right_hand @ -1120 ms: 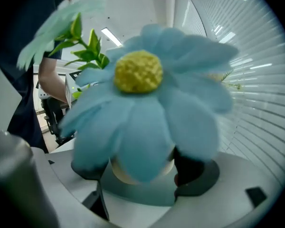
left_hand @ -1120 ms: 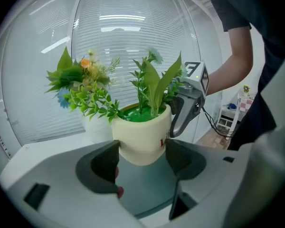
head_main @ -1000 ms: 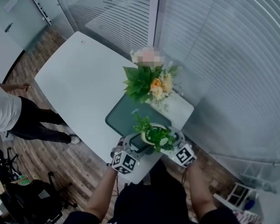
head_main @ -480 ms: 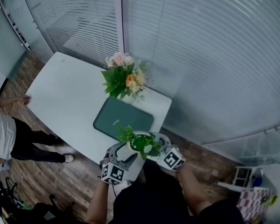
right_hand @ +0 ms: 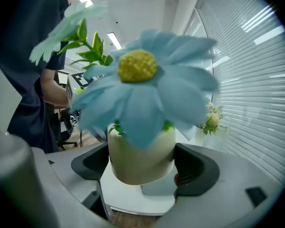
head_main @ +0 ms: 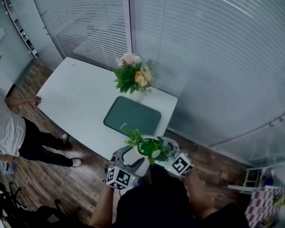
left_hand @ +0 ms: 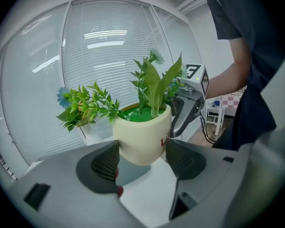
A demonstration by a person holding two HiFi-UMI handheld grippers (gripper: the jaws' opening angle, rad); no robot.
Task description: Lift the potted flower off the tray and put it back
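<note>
The potted flower (head_main: 149, 147), a cream pot (left_hand: 142, 137) with green sprigs and a big pale-blue bloom (right_hand: 145, 91), hangs in the air over the white table's near edge (head_main: 92, 144), apart from the dark green tray (head_main: 133, 117). My left gripper (head_main: 128, 158) holds it from the left and my right gripper (head_main: 168, 151) from the right. In the left gripper view the left gripper (left_hand: 141, 151) has both pads pressed on the pot's sides. The right gripper (right_hand: 141, 163) likewise clamps the pot (right_hand: 141, 158). The bloom hides the pot's rim there.
A bouquet (head_main: 133, 77) in a vase stands on the table just beyond the tray. A person (head_main: 9, 127) stands at the table's left end. Glass walls with blinds (head_main: 204, 56) run behind and to the right. Wooden floor lies beneath me.
The pot, held by both grippers, has risen from the tray's near edge and come back toward me, past the table's front edge. The tray now lies bare.
</note>
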